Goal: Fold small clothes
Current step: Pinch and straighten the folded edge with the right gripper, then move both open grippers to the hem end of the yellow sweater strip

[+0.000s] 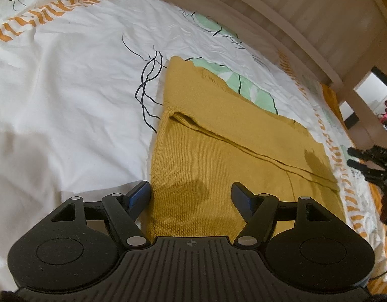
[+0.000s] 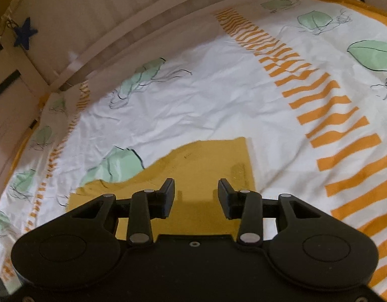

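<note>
A mustard-yellow knit garment (image 1: 218,136) lies flat on a bed's printed cover (image 1: 67,88) — white cloth with green leaf shapes, thin black line drawings and bands of orange stripes. In the left wrist view the left claw (image 1: 190,196) hangs over the garment's near end with its fingers spread wide and nothing between them; its left finger (image 1: 139,196) sits at the knit's left edge, the right one over the fabric. A folded layer crosses the garment on a diagonal, its seam running toward the right edge.

The right claw (image 2: 196,196) is likewise spread wide and holds nothing, poised above a flat corner of the same yellow knit (image 2: 206,161) — its shadow falls on the cloth below. From the left wrist camera, part of that second tool shows at the far right edge, beside the garment. A pale wooden bed frame (image 1: 281,20) curves along the far side of the cover, and a dark blue star (image 2: 24,34) hangs on it.
</note>
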The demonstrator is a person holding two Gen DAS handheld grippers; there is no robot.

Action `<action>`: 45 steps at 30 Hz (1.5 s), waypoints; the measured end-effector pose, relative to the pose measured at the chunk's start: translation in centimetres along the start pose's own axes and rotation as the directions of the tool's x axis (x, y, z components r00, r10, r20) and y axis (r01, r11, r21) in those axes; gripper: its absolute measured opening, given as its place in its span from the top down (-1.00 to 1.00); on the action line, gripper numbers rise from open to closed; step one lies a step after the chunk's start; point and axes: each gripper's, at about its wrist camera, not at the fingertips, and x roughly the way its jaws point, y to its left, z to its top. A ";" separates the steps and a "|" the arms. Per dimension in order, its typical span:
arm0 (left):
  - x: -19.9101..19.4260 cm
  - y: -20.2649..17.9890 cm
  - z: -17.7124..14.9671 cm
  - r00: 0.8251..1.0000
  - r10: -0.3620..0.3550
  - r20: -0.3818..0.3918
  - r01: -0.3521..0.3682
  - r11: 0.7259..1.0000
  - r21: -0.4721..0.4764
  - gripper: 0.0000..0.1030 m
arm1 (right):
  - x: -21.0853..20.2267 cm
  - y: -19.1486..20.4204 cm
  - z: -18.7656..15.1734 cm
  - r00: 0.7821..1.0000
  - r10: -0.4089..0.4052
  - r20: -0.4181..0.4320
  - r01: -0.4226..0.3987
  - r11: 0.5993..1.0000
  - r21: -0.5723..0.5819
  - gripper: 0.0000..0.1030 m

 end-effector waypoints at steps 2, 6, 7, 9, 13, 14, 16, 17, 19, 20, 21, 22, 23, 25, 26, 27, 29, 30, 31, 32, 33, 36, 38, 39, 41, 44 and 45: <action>0.0 0.0 0.0 1.000 0.000 0.000 0.000 1.000 0.000 -0.35 | 0.3 -0.2 -0.6 1.000 -0.009 -0.006 0.009 1.000 -0.003 0.03; 0.0 -0.1 -0.1 1.000 0.003 0.004 -0.003 1.000 0.010 -0.35 | 1.6 -0.6 -2.0 1.000 -0.010 -0.025 0.010 1.000 0.002 0.02; 0.0 -0.1 -0.2 1.000 0.005 0.006 -0.005 1.000 0.016 -0.35 | 2.1 -0.7 -2.2 0.999 -0.024 -0.026 0.024 1.000 -0.010 0.02; 0.0 -0.3 -0.3 1.000 0.010 0.010 -0.010 1.000 0.029 -0.35 | 3.3 -0.9 -2.7 0.997 -0.060 -0.046 0.059 0.998 -0.030 0.03; 0.2 -0.6 -0.5 1.000 0.021 0.016 -0.022 0.998 0.054 -0.35 | 3.7 -1.4 -3.4 0.997 -0.074 -0.032 0.074 0.997 -0.021 0.04; 0.2 -0.7 -0.5 1.000 0.023 0.018 -0.024 0.998 0.058 -0.35 | 3.5 -1.3 -3.4 0.997 -0.073 -0.027 0.073 0.997 -0.024 0.03; 0.2 -0.8 -0.5 0.999 0.029 0.020 -0.030 0.997 0.066 -0.35 | 2.8 -0.9 -3.5 0.998 -0.063 -0.011 0.062 0.997 -0.036 -0.12; 0.1 -0.8 -0.6 0.999 0.031 0.021 -0.032 0.997 0.069 -0.35 | 2.2 -0.6 -3.6 0.999 -0.055 -0.001 0.055 0.998 -0.044 -0.15; -0.1 -1.0 -0.6 0.999 0.039 0.020 -0.040 0.997 0.072 -0.35 | 1.0 -0.1 -3.9 0.999 -0.035 0.020 0.036 0.998 -0.059 -0.19; -0.3 -1.1 -0.5 0.999 0.044 0.017 -0.046 0.997 0.070 -0.35 | 0.1 0.0 -4.2 0.999 -0.021 0.030 0.023 0.998 -0.064 -0.20; -0.6 -1.2 -0.4 0.999 0.051 0.015 -0.052 0.996 0.067 -0.35 | -0.5 0.2 -4.4 0.999 -0.013 0.040 0.015 0.998 -0.065 -0.28; -0.9 -1.3 -0.4 0.998 0.056 0.016 -0.057 0.996 0.065 -0.35 | -1.2 0.3 -4.6 0.999 0.000 0.050 0.003 0.998 -0.062 -0.37; -1.3 -1.5 -0.4 0.998 0.063 0.018 -0.064 0.996 0.064 -0.35 | -2.2 0.3 -5.0 0.998 0.017 0.062 -0.014 0.998 -0.056 -0.40; -2.4 -1.9 -0.3 0.997 0.068 0.026 -0.070 0.995 0.068 -0.35 | -3.9 0.3 -5.8 0.996 0.041 0.079 -0.037 0.998 -0.047 -0.41; -2.9 -2.1 -0.3 0.997 0.067 0.030 -0.069 0.995 0.069 -0.35 | -4.8 0.4 -6.1 0.995 0.049 0.085 -0.046 0.998 -0.044 -0.43; -3.6 -2.4 -0.2 0.997 0.062 0.037 -0.065 0.995 0.071 -0.35 | -5.8 0.5 -6.5 0.994 0.059 0.091 -0.055 0.998 -0.041 -0.47; -5.1 -3.1 -0.3 0.998 0.051 0.048 -0.055 0.995 0.084 -0.35 | -7.6 0.5 -7.1 0.992 0.076 0.102 -0.073 0.997 -0.036 -0.48; -5.8 -3.4 -0.4 0.997 0.050 0.052 -0.054 0.994 0.093 -0.35 | -8.7 0.5 -7.5 0.991 0.083 0.107 -0.080 0.996 -0.030 -0.49; -6.5 -3.8 -0.5 0.997 0.049 0.057 -0.055 0.993 0.104 -0.35 | -9.6 0.5 -7.9 0.990 0.089 0.112 -0.087 0.996 -0.022 -0.53; -7.4 -4.1 -0.8 0.997 0.048 0.063 -0.055 0.992 0.117 -0.35 | -10.5 0.5 -8.2 0.988 0.099 0.118 -0.098 0.995 -0.013 -0.56; -8.1 -4.4 -1.0 0.997 0.048 0.067 -0.056 0.991 0.125 -0.35 | -11.5 0.4 -8.7 0.986 0.110 0.125 -0.111 0.994 -0.002 -0.60; -10.0 -5.1 -1.9 0.996 0.043 0.072 -0.053 0.989 0.139 -0.35 | -13.7 0.4 -10.1 0.983 0.131 0.126 -0.134 0.991 0.015 -0.71; -11.0 -5.4 -2.5 0.997 0.039 0.070 -0.049 0.988 0.145 -0.35 | -14.8 0.5 -11.1 0.984 0.131 0.122 -0.133 0.991 0.010 -0.72; -11.5 -5.6 -2.8 0.997 0.041 0.069 -0.051 0.987 0.151 -0.35 | -15.3 0.5 -11.7 0.984 0.131 0.119 -0.132 0.991 0.004 -0.74; -12.5 -6.0 -3.6 0.996 0.049 0.068 -0.060 0.985 0.164 -0.35 | -16.1 0.6 -12.8 0.985 0.132 0.107 -0.132 0.991 -0.007 -0.82; -13.5 -6.3 -4.8 0.996 0.065 0.061 -0.075 0.980 0.185 -0.35 | -17.3 0.5 -14.6 0.987 0.137 0.084 -0.137 0.991 -0.011 -0.91; -13.8 -6.3 -5.3 0.996 0.071 0.057 -0.080 0.979 0.189 -0.35 | -17.5 0.4 -15.1 0.988 0.134 0.075 -0.134 0.991 -0.013 -0.94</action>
